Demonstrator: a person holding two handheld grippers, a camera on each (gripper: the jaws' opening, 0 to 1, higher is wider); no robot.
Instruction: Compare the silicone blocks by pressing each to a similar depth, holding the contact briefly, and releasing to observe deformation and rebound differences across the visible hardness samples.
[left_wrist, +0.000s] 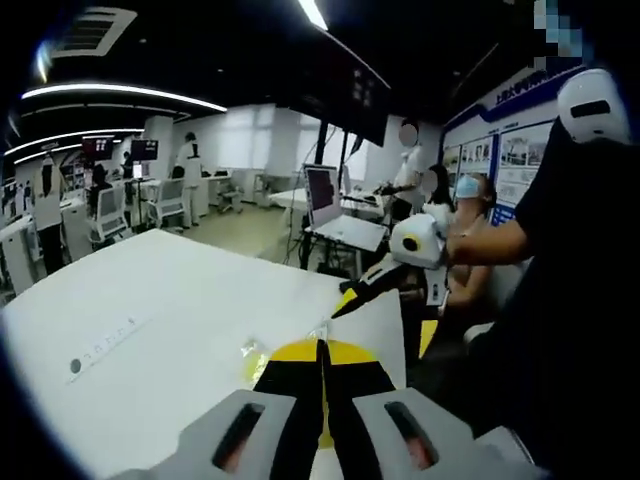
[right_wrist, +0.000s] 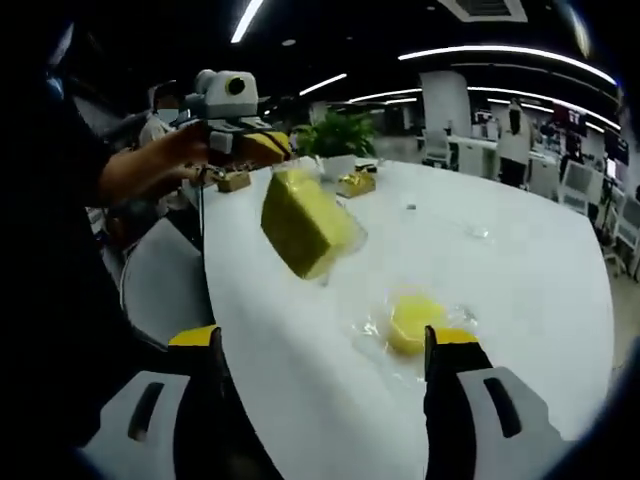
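White surface (left_wrist: 180, 330) runs through a bright office with desks, chairs and people standing at the back. In the left gripper view, the left claw (left_wrist: 322, 400) rises from the bottom with its black jaws pressed together, a yellow block (left_wrist: 345, 352) showing just behind their tips; what is pinched between them cannot be made out here. The right claw (left_wrist: 372, 285) reaches in from the right, held by a hand (left_wrist: 465, 245), its tips over the surface edge.

In the right gripper view, the right claw (right_wrist: 325, 345) stands spread wide, nothing between its jaws. Between them, on the surface (right_wrist: 520, 280), lies a small yellow block (right_wrist: 415, 320) in clear wrap. The left claw (right_wrist: 265, 145) comes in from the upper left, pinching the top of a larger yellow-green block (right_wrist: 305, 225) in clear wrap, which hangs tilted above the surface. Two small tan items (right_wrist: 355, 183) and a plant (right_wrist: 340, 135) sit at the far end.
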